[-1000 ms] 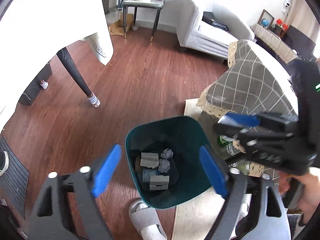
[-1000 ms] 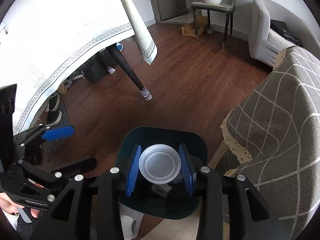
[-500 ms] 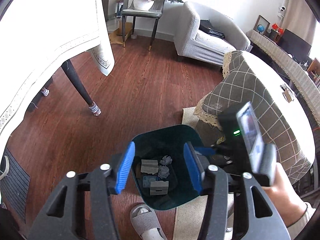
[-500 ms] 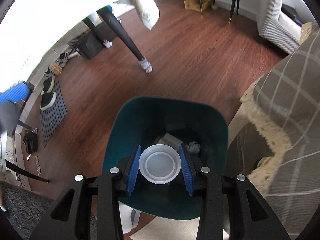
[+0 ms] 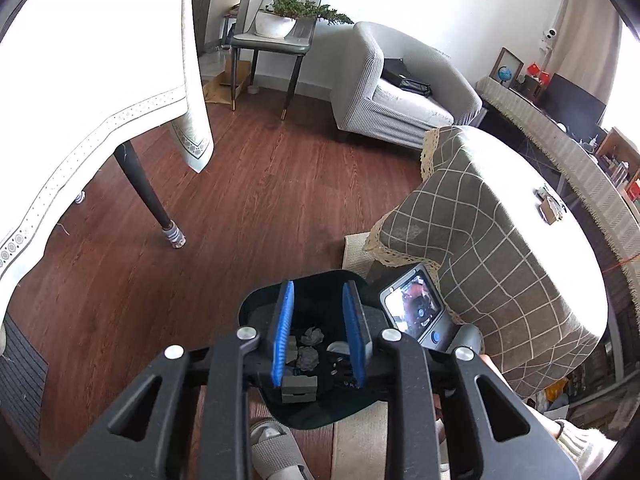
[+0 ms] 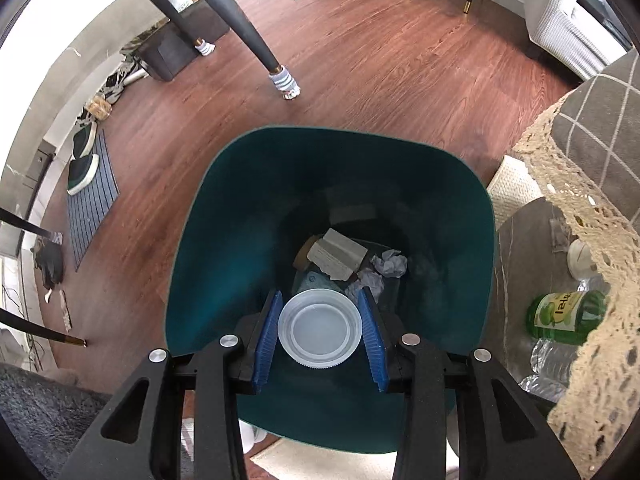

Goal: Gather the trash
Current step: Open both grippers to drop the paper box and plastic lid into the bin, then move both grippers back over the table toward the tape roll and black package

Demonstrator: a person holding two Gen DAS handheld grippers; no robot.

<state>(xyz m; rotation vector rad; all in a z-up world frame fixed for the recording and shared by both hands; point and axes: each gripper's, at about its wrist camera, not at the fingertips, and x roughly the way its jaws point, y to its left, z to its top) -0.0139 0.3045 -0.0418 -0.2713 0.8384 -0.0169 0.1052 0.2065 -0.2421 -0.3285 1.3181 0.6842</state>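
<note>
Bin (image 6: pixel 192 264) beside draped table (image 6: pixel 600 128)

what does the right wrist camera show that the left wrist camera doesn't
Only the right wrist view shows the right gripper clamped on a clear plastic lid over the bin, a green bottle under the lace-edged cloth, and shoes on a striped mat.

Only the left wrist view shows the left gripper, nothing between its pads, plus a grey armchair and a potted plant on a chair.

Both show the teal trash bin holding crumpled paper and grey blocks.
</note>
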